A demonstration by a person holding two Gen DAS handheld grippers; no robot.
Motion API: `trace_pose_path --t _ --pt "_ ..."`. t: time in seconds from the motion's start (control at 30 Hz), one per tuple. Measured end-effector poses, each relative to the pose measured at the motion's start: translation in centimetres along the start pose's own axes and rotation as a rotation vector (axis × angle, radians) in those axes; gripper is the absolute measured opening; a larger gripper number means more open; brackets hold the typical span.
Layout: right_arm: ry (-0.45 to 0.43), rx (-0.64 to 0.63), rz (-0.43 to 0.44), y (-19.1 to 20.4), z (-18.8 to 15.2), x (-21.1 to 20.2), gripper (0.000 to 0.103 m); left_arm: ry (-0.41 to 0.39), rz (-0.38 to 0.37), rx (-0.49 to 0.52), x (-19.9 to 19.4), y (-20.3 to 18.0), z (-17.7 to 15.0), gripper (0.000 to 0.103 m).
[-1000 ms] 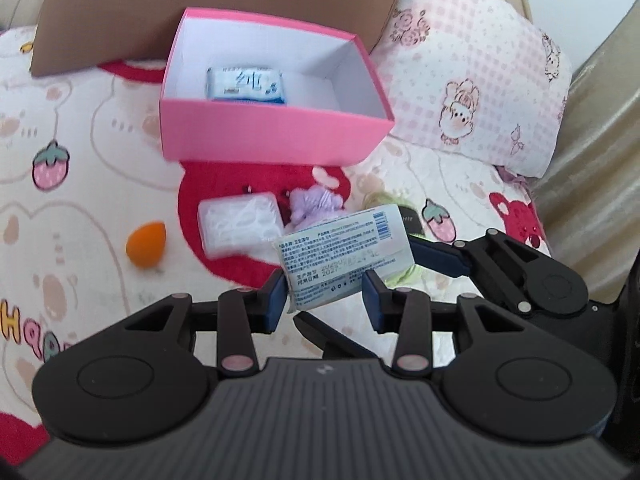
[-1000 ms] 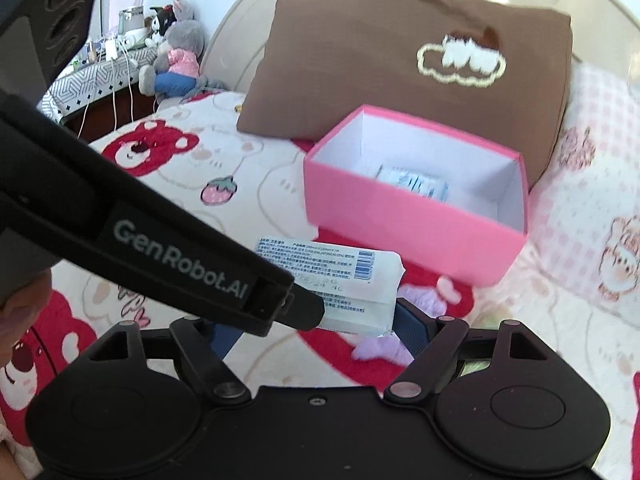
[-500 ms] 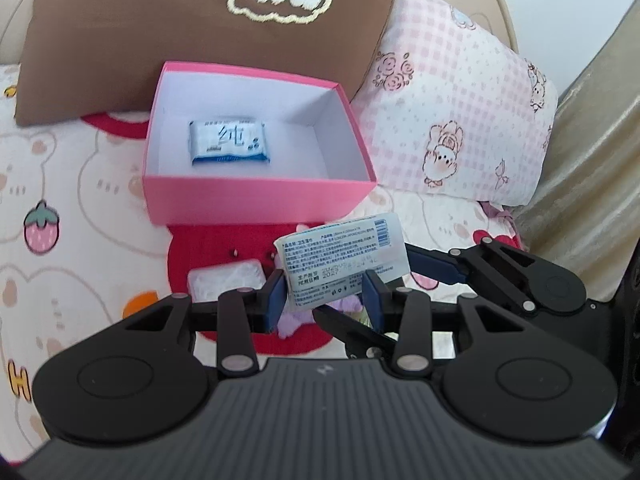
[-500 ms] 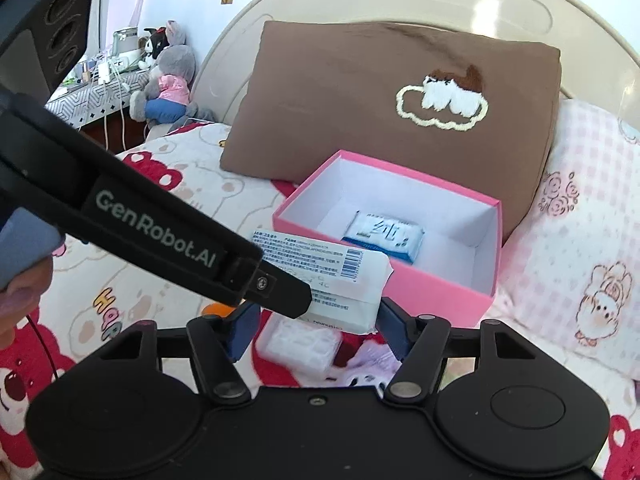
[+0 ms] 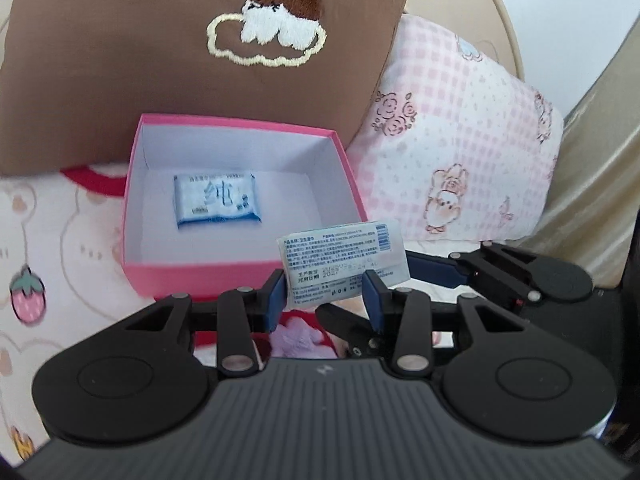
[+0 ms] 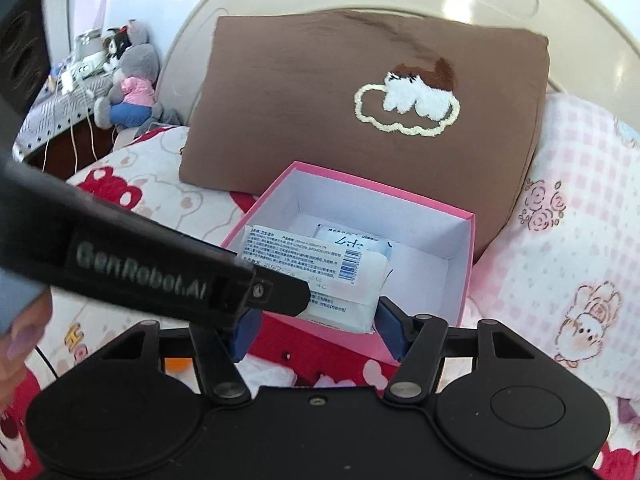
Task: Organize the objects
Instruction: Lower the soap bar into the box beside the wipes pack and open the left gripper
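Your left wrist camera looks down, close, at the open pink cardboard box [image 5: 224, 280] at 12 o'clock. Your right wrist camera faces likewise; both share it and the brown embroidered pillow [image 6: 304, 92] behind.

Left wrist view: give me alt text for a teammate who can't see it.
The left gripper is shut on a white wipes packet, held near the front right corner of an open pink box containing a blue wipes packet. Behind stand a brown pillow and a pink checked pillow.
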State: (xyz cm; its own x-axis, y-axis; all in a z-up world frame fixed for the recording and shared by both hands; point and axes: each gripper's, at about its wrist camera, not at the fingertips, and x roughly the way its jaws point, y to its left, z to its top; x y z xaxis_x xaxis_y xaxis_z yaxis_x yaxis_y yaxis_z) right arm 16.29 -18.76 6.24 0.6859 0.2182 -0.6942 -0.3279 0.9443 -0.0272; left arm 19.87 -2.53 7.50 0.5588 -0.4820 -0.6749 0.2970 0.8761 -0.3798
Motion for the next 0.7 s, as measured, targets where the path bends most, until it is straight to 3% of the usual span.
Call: trace_pose_path --t 0.4,0.7 --pt "0.013 0.015 0.002 -4.7 3.8 6.6 0.062 -0.008 0.020 0.028 6.0 1.3 6.1 0.039" --pt "0.050 0.048 -0.027 -8.0 3.4 13.1 0.054 0.056 0.004 0.007 13.3 3.8 8.6 0.039"
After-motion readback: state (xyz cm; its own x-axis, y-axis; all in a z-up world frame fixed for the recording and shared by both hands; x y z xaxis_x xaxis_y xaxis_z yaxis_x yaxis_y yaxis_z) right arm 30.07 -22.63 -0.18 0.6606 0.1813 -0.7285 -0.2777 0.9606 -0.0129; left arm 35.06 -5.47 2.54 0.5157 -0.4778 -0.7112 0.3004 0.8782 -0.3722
